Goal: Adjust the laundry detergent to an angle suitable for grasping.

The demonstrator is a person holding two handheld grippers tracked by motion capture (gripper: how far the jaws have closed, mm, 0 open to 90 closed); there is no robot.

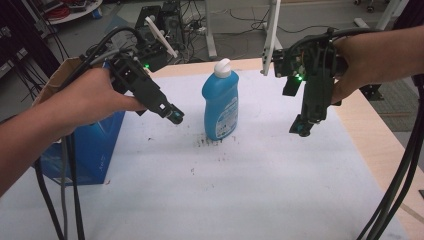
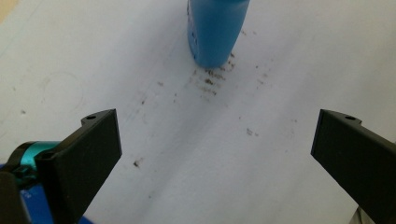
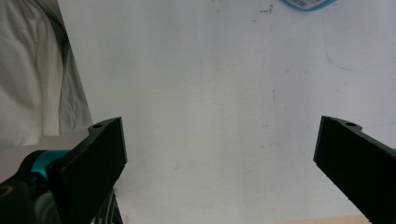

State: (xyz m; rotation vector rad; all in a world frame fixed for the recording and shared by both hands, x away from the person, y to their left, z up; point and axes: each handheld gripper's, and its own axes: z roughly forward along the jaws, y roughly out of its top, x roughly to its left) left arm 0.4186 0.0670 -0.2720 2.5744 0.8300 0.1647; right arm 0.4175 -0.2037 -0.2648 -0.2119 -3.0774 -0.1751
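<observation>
A blue bottle (image 1: 220, 102) with a white cap stands upright near the middle of the white sheet (image 1: 240, 185) that covers the bench (image 1: 372, 145), its long axis vertical and its cap pointing up. Dark crumbs (image 1: 207, 142) are scattered on the sheet at its foot. The left gripper (image 1: 175, 115) hangs just left of the bottle, apart from it, slanting down toward its lower half. The right gripper (image 1: 301, 130) hangs well to the right of the bottle, pointing almost straight down at the sheet. Nothing lies between either gripper and the bottle. A blue box (image 1: 87, 145) with an open cardboard top stands at the left edge of the bench, behind the left hand (image 1: 82, 102). Cables and equipment lie on the floor beyond the bench.

The high view shows the whole bottle and both hands. The left gripper view shows the bottle's base (image 2: 215, 32) ahead and the crumbs (image 2: 212, 79) up close, with its jaws wide apart and holding nothing. The right gripper view shows a sliver of the bottle's foot (image 3: 306, 3) at the top edge, a faint blue pen line (image 3: 348, 65) on the sheet and white cloth (image 3: 32, 79) at the left; its jaws are also spread wide and empty.
</observation>
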